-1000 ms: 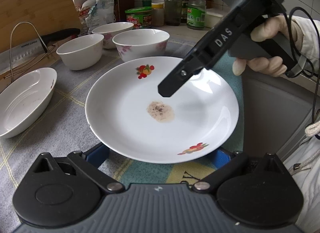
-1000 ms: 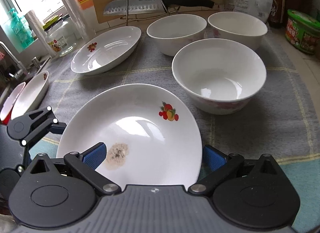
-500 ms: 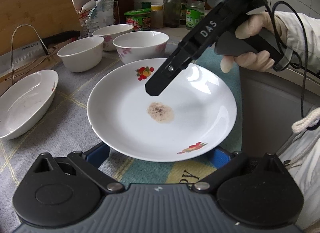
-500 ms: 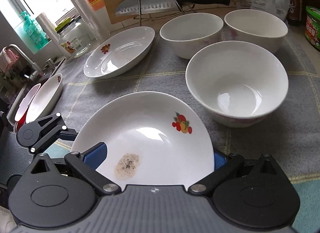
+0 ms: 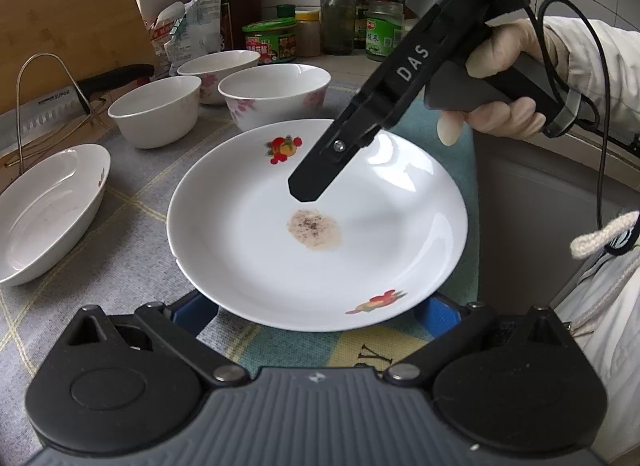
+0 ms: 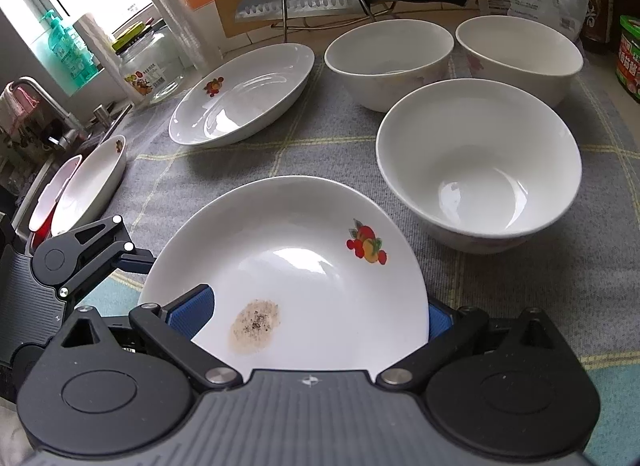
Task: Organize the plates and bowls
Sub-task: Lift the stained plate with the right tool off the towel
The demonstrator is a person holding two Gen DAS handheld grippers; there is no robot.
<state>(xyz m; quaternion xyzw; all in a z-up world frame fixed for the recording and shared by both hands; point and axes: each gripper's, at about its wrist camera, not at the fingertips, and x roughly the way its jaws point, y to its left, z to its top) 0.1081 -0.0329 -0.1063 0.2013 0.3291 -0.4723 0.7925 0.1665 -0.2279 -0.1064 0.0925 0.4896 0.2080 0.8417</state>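
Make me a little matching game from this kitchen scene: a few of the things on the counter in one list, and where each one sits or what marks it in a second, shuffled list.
Things:
1. Stained plate
2. Kitchen knife
3. Nearest bowl
4. Green-lidded jar

Descriptions:
A. Rests across a wire stand, in front of the wooden board
B. Stands behind the bowls, among the bottles
C. Bears a brownish speckled patch and fruit prints
D. Has pink flowers on its outer wall, nothing inside

Pairs: 1-C, 2-A, 3-D, 4-B
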